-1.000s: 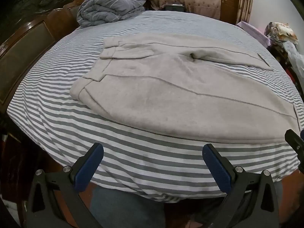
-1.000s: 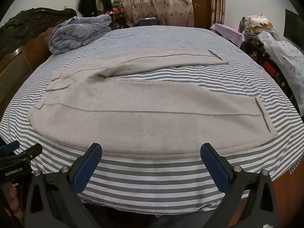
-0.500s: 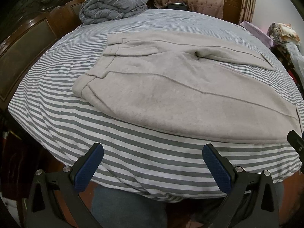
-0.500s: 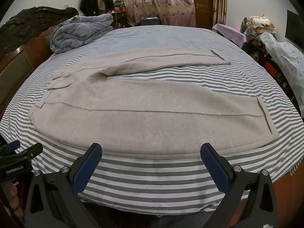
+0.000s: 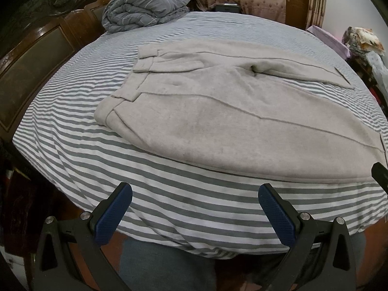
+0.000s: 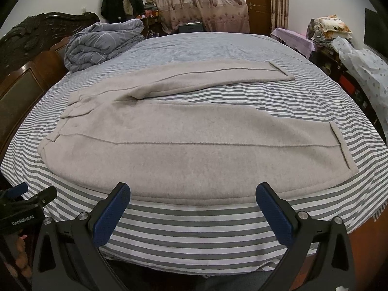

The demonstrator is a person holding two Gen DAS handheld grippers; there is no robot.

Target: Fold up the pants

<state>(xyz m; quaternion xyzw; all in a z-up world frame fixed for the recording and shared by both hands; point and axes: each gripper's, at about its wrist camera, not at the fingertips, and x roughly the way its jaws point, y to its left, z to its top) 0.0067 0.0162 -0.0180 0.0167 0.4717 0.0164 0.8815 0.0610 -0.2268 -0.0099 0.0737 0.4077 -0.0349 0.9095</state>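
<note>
The pants (image 6: 184, 143) lie spread flat across the striped bed (image 6: 194, 228), waistband toward the headboard (image 5: 31, 72), legs parted. Both the left gripper (image 5: 195, 208) and right gripper (image 6: 192, 206) hover with jaws spread, holding nothing. The fabric looks thick, soft and floppy (probably fleece); pinching waistband and cuff corners seems best.

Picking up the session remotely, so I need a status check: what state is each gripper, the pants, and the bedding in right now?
left gripper: open, empty, short of the pants.
right gripper: open, empty, near the pants' front edge.
pants: spread flat, unfolded, legs apart, waistband toward the headboard.
striped sheet: fitted over the bed, mostly smooth.
blue quilt: folded in a bundle by the headboard.
wooden door: closed.
</note>
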